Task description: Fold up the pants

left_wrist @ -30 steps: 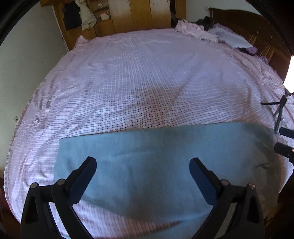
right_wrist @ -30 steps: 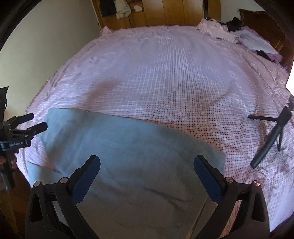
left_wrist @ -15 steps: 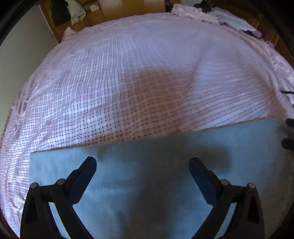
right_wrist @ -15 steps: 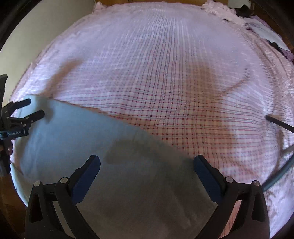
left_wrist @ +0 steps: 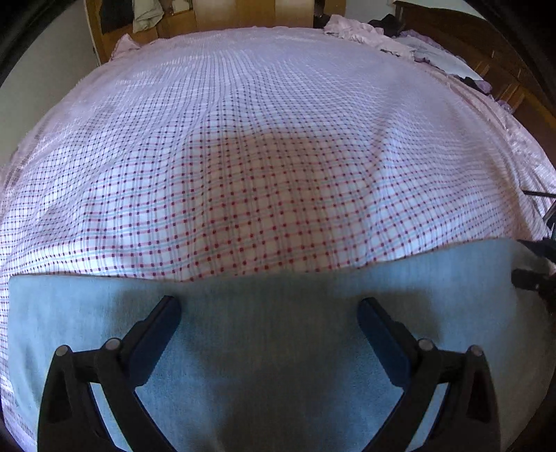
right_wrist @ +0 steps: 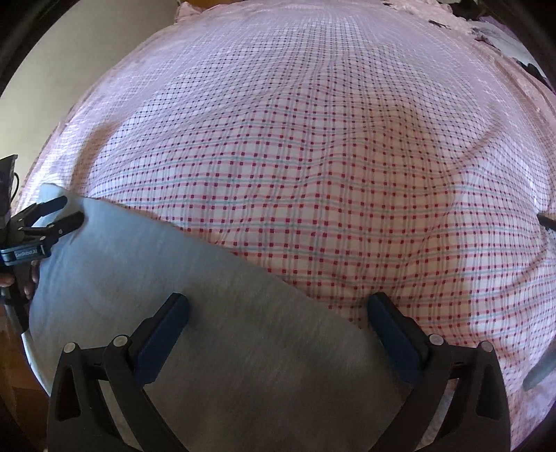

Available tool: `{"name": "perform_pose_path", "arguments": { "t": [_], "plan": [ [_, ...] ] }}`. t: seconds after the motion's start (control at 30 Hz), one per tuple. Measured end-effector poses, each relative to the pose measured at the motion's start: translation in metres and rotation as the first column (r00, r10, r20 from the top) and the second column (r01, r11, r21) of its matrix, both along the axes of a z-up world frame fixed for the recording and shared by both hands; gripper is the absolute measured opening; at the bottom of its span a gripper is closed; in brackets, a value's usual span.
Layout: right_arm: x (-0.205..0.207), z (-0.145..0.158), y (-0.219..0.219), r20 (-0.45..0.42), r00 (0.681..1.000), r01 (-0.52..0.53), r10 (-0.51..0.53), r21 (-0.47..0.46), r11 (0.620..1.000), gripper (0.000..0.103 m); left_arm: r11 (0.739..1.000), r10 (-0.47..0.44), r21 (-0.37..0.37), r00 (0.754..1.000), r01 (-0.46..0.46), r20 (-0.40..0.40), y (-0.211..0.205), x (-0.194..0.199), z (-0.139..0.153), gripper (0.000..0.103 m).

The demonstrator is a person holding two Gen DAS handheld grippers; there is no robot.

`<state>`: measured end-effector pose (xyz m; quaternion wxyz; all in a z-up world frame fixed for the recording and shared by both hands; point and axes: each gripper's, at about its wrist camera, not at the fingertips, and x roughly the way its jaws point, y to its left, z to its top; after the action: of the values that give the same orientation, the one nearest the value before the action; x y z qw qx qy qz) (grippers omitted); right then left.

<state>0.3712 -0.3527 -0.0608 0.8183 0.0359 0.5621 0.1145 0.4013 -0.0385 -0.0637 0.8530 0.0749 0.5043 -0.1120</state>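
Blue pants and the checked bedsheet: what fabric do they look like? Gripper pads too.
Blue pants: looks like soft, matte knit or fleece; faint fuzzy nap, no sheen, lies flat. Exact fibre unclear.
Checked bedsheet: thin woven cloth, probably cotton-like; printed or woven grid, soft wrinkles, slight sheen near the far edge.
Left gripper pads: dark blue, matte, rubbery-looking facing on black rigid, plastic-looking arms.

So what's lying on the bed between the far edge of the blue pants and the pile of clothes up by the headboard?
Nothing: in the left wrist view only bare checked bedsheet runs from the pants to the clothes pile.
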Motion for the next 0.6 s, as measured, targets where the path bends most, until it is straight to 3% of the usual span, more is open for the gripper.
{"name": "perform_pose_path", "arguments": {
  "t": [0.27,0.3,0.33,0.37,0.43,0.5,0.53,0.6],
  "plan": [
    [0.003,0.001,0.017,0.007,1.0,-0.01,0.01,-0.044,0.999,0.1,1.0,-0.011,0.025,1.0,0.011,0.014,-0.003,0.003,-0.003,0.102],
    [0.004,0.002,0.021,0.003,1.0,-0.004,0.004,-0.048,0.999,0.099,1.0,-0.009,0.021,1.0,0.009,0.017,-0.003,0.001,-0.002,0.095],
    [0.003,0.004,0.022,-0.001,1.0,0.004,-0.004,-0.046,0.999,0.097,1.0,-0.013,0.011,1.0,0.013,0.026,-0.004,-0.002,0.002,0.081],
    [0.002,0.006,0.027,0.0,1.0,0.008,-0.008,-0.042,0.999,0.091,1.0,-0.027,0.008,0.999,0.026,0.04,-0.006,-0.006,0.006,0.072],
    [-0.001,0.014,0.033,-0.001,1.0,0.009,-0.009,-0.025,1.0,0.074,0.999,-0.037,0.034,0.998,0.035,0.057,-0.007,-0.006,0.014,0.04],
    [-0.005,0.02,0.04,-0.009,1.0,0.008,-0.008,-0.002,1.0,0.049,0.998,-0.038,0.045,0.997,0.036,0.061,-0.008,-0.009,0.016,0.017],
    [-0.006,0.021,0.042,-0.016,1.0,0.005,-0.005,0.009,1.0,0.042,0.999,-0.029,0.044,0.998,0.027,0.06,-0.007,-0.01,0.018,0.009],
    [-0.009,0.024,0.048,-0.025,1.0,0.002,-0.001,0.029,1.0,0.018,1.0,-0.006,0.024,0.999,0.004,0.054,-0.002,-0.014,0.024,0.003]
  ]
}}
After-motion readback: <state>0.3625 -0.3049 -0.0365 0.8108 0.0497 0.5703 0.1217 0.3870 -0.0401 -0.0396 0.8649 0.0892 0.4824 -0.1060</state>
